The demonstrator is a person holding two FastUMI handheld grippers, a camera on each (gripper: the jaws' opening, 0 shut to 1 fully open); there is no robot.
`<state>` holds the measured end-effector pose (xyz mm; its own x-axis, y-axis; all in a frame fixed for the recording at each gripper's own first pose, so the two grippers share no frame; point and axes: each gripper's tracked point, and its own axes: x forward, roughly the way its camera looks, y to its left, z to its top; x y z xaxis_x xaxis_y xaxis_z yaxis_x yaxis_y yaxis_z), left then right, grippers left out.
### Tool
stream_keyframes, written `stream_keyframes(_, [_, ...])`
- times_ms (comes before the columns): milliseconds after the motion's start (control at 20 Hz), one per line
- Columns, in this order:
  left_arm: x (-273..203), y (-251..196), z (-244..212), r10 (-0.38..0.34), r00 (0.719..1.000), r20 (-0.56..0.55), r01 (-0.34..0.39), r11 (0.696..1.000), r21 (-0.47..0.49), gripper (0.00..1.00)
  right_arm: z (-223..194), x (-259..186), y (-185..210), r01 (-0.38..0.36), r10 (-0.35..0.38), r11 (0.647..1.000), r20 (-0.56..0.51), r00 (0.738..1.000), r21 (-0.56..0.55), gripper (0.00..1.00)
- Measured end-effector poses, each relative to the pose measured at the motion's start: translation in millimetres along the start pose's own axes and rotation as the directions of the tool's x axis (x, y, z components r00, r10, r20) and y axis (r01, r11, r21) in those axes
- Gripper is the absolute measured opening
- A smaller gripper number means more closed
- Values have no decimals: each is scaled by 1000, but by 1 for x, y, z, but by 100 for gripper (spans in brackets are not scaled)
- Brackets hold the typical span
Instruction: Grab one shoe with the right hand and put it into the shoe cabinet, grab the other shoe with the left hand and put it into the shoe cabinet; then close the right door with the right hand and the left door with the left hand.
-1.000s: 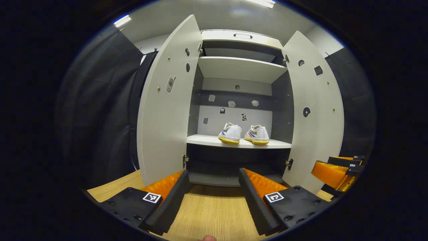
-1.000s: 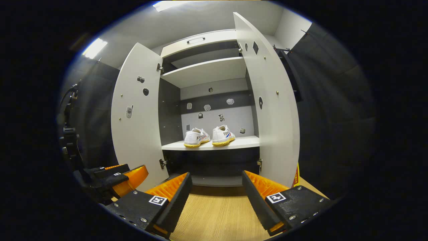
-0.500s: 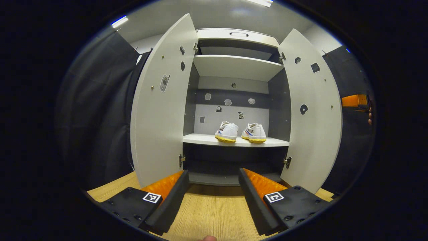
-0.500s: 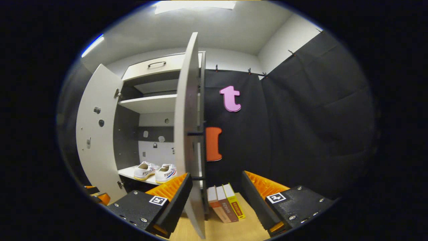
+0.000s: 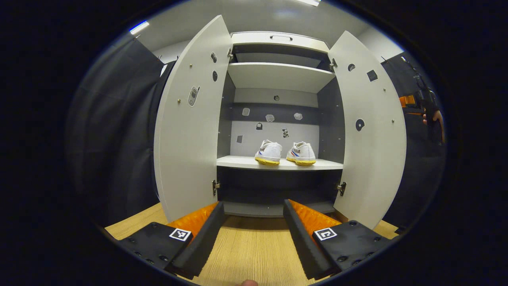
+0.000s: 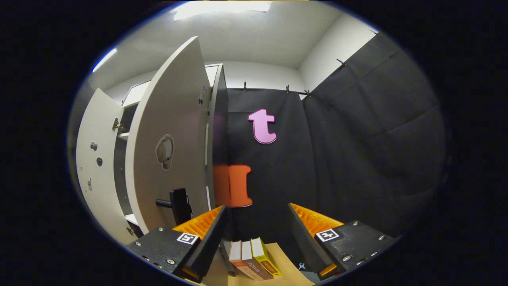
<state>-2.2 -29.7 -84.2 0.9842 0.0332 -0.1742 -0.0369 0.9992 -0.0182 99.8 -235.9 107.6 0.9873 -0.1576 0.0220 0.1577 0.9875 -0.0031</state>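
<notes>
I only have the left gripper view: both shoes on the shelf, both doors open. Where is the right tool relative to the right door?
Observer: In the right gripper view, the right tool is on the outer side of the right door, which stands left of its fingers.
Operator: Is it gripping the handle?
Observer: No. The black handle sits left of both fingers, and the tool is open, holding nothing.
Operator: Anything behind that door?
Observer: Three books stand side by side on the wooden surface, low between the fingers in that view.

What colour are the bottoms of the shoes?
Yellow soles on the white shoes, best seen in the left gripper view.
</notes>
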Motion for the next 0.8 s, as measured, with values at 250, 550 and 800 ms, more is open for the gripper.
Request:
stream_keyframes(250, [1,11,-2,27,1000,-8,-27,1000,2,97,-4,6,9,-28,28,999,-7,1000,-18,90])
stream_keyframes(550, [4,17,-2,22,1000,-12,-22,1000,-6,97,-10,1,55,-103,103,995,-19,994,7,88])
stream_keyframes(800, [1,28,-4,24,1000,-16,-23,1000,5,97,-11,3,102,-146,146,989,-10,989,15,88])
